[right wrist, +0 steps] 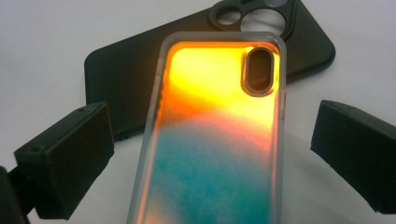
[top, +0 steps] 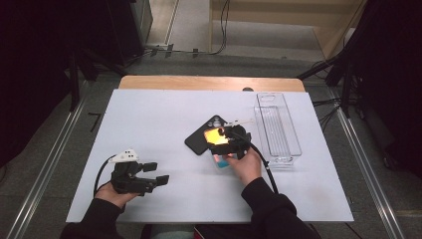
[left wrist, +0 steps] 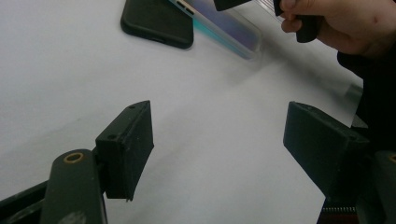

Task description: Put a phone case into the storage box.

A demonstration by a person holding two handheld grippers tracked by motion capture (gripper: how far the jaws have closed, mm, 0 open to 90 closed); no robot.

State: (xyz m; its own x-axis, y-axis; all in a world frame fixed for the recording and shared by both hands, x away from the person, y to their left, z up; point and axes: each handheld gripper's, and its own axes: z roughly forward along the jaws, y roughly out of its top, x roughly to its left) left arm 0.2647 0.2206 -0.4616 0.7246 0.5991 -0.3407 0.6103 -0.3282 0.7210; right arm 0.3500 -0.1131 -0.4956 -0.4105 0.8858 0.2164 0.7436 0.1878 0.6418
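Gradient phone case [right wrist: 215,140] between open right tongs [right wrist: 210,154]

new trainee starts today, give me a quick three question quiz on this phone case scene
1. True or false: the right gripper has its jaws clamped on the orange and teal phone case.
2. Which thing lies partly on top of the other: the orange and teal phone case or the black phone case?
3. Multiple choice: the clear plastic tray sits A) under the left gripper, B) to the right of the two cases, C) on top of the black phone case.

Key:
1. False. The jaws stand open on either side of the case, not touching it.
2. The orange and teal phone case overlaps the black one.
3. B.
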